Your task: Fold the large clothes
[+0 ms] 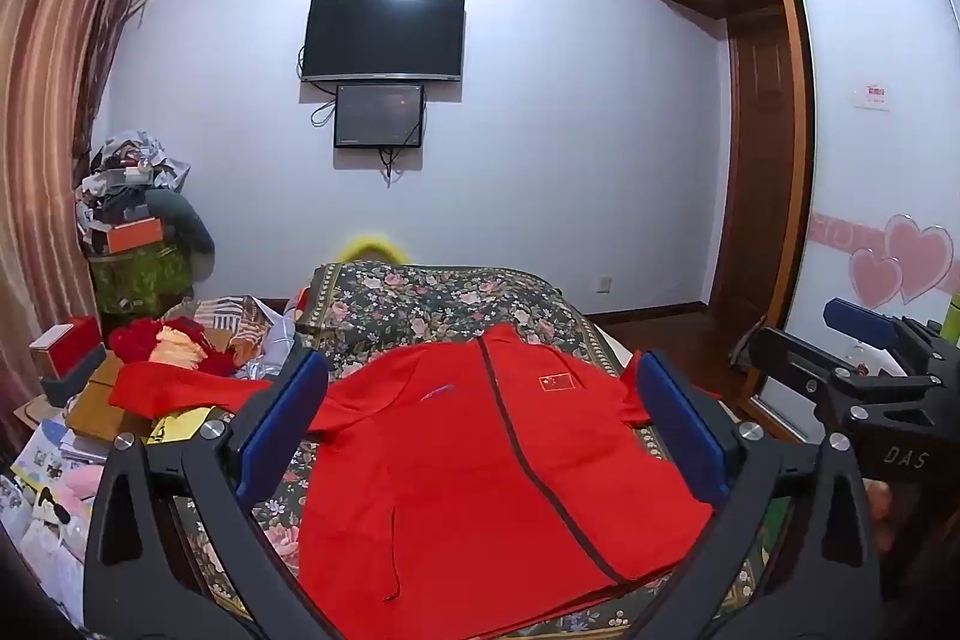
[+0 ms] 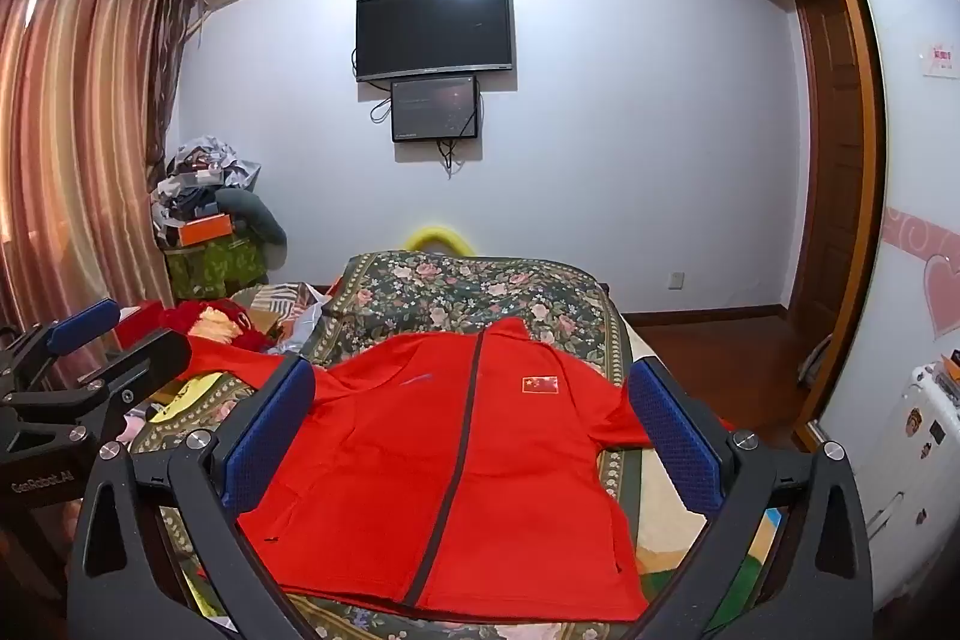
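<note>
A red zip jacket [image 1: 480, 466] with a small flag patch lies flat, front up, on the floral bedspread [image 1: 420, 298]; it also shows in the right wrist view [image 2: 444, 472]. Its left sleeve [image 1: 180, 388] stretches out to the left over the clutter. My left gripper [image 1: 480, 436] is open and empty, held above the jacket's lower part. My right gripper [image 2: 474, 436] is open and empty, also above the jacket near its hem. Each gripper shows in the other's view: the right one [image 1: 864, 340] at the right edge, the left one [image 2: 90, 334] at the left edge.
Clutter of boxes, papers and red cloth [image 1: 150, 358] lies left of the bed. A pile of bags [image 1: 138, 220] stands by the curtain [image 1: 42, 130]. A wardrobe with a sliding door [image 1: 870, 130] is on the right. A TV [image 1: 384, 37] hangs on the far wall.
</note>
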Demonstrator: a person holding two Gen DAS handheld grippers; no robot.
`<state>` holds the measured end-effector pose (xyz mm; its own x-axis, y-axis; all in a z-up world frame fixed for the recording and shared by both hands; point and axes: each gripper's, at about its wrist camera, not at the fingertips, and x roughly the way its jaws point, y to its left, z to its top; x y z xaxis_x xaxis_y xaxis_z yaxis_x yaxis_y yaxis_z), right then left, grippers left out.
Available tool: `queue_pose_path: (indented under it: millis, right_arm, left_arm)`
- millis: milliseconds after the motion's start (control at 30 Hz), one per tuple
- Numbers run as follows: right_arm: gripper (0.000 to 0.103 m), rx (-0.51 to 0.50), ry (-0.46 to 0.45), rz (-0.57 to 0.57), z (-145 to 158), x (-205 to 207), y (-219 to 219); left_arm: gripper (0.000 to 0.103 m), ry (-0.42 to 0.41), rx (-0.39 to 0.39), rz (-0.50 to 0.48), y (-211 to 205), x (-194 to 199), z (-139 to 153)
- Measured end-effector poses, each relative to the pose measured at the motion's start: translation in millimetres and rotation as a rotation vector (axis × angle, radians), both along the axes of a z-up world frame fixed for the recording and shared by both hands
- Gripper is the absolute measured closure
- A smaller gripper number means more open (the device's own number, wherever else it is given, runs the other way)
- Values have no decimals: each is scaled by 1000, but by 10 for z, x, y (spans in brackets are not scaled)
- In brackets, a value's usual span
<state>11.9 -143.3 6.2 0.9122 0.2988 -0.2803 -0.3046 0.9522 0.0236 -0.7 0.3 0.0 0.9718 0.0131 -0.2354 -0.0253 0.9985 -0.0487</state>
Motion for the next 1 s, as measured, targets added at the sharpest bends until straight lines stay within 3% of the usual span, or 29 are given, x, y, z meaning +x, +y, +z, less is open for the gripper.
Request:
queue_pose_path:
  millis: [1000]
  right_arm:
    - [0, 8, 13, 2, 1, 18, 16]
  left_arm:
    - [0, 32, -15, 3, 31, 67, -49]
